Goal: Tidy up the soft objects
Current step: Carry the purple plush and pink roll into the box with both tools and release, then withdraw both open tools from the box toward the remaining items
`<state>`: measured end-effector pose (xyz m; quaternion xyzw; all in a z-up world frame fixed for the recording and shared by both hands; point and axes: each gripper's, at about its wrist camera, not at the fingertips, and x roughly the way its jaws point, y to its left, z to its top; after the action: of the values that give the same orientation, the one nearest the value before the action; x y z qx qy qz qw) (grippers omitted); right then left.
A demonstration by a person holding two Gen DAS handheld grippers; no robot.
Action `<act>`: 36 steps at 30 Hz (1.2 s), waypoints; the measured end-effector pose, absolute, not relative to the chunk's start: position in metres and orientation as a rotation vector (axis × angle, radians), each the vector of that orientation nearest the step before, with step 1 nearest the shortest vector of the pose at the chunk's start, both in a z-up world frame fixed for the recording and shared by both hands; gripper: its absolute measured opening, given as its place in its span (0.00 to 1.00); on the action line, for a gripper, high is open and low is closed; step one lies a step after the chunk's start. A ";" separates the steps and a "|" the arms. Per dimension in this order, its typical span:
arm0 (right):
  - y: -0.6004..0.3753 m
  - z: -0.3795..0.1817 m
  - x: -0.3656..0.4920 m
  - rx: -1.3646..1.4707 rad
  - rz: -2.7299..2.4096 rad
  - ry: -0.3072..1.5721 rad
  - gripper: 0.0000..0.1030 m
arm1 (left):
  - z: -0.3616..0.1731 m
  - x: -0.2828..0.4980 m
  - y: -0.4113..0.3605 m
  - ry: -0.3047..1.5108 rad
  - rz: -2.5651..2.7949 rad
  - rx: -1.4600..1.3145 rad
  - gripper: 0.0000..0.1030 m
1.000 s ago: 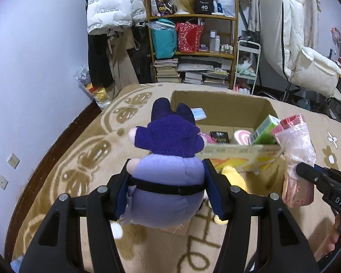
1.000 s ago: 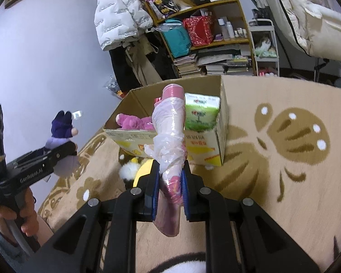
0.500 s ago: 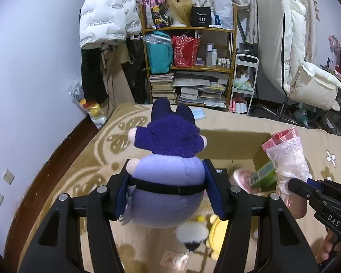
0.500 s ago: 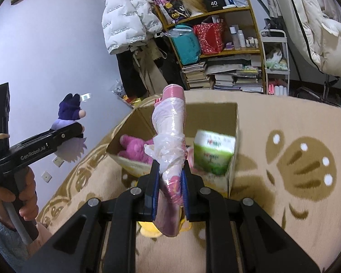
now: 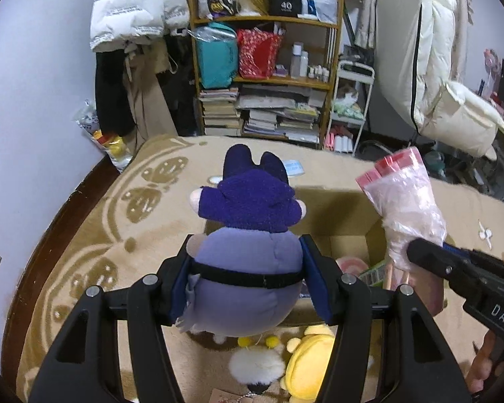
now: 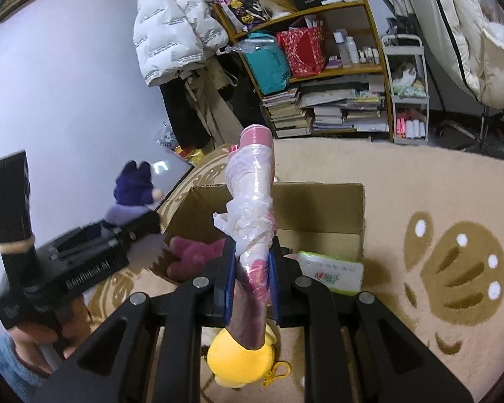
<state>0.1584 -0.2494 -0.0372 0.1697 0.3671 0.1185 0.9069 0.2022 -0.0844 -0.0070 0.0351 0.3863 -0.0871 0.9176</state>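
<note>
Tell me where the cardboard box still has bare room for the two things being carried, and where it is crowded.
Inside the cardboard box, bare floor shows toward the far wall, between the pink plush at the left and the green tissue pack at the near right corner. The near side is crowded, and the yellow plush lies just outside it on the blanket.

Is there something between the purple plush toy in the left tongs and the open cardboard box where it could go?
Nothing visible blocks it. The purple plush toy, gripped by the left tongs, hangs at the near edge of the cardboard box, whose top is open. The bagged pink roll in the right tongs is off to the side.
</note>
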 end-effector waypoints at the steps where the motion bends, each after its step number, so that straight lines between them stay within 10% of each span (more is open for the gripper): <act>1: -0.249 -0.039 0.160 0.355 0.244 0.764 0.18 | -0.011 0.203 -0.087 0.802 -0.181 0.081 0.57; 25: -0.250 -0.056 0.164 0.371 0.254 0.869 0.29 | -0.039 0.208 -0.093 0.905 -0.140 0.074 0.74; 36: -0.247 -0.026 0.140 0.324 0.248 0.809 0.63 | -0.004 0.182 -0.083 0.867 -0.129 0.078 0.87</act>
<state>0.1404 -0.2471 -0.0258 0.1566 0.3909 0.1199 0.8990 0.1817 -0.0834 -0.0039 0.0377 0.4196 -0.0623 0.9048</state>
